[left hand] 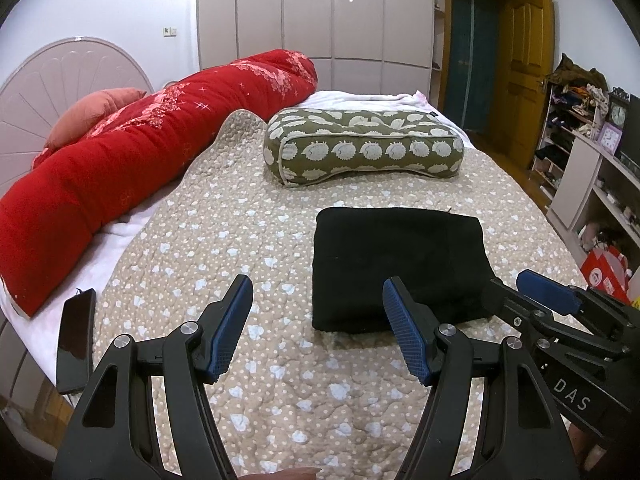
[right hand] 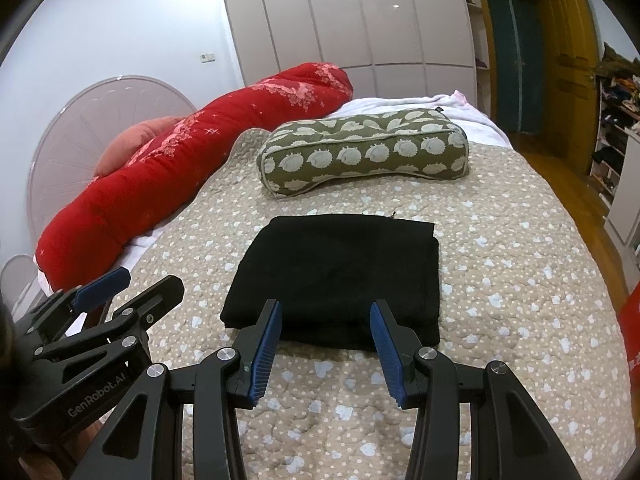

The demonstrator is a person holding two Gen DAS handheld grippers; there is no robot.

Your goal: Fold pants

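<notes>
Right wrist view shows the soft, limp black pants (right hand: 340,276) folded on the bed quilt (right hand: 500,264), best pinched at a thick edge, both hand-held grippers (right hand: 325,344) (left hand: 316,330) wide open, empty.

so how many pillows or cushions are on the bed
3: a green patterned pillow beyond the folded black pants, a long red bolster along the left side, and a pink cushion wedged between it and the headboard. Others may be hidden behind the bolster.

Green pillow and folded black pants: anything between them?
Nothing: only bare quilted bedspread separates the green pillow from the folded black pants. Both wrist views show it, the right one most squarely.
</notes>
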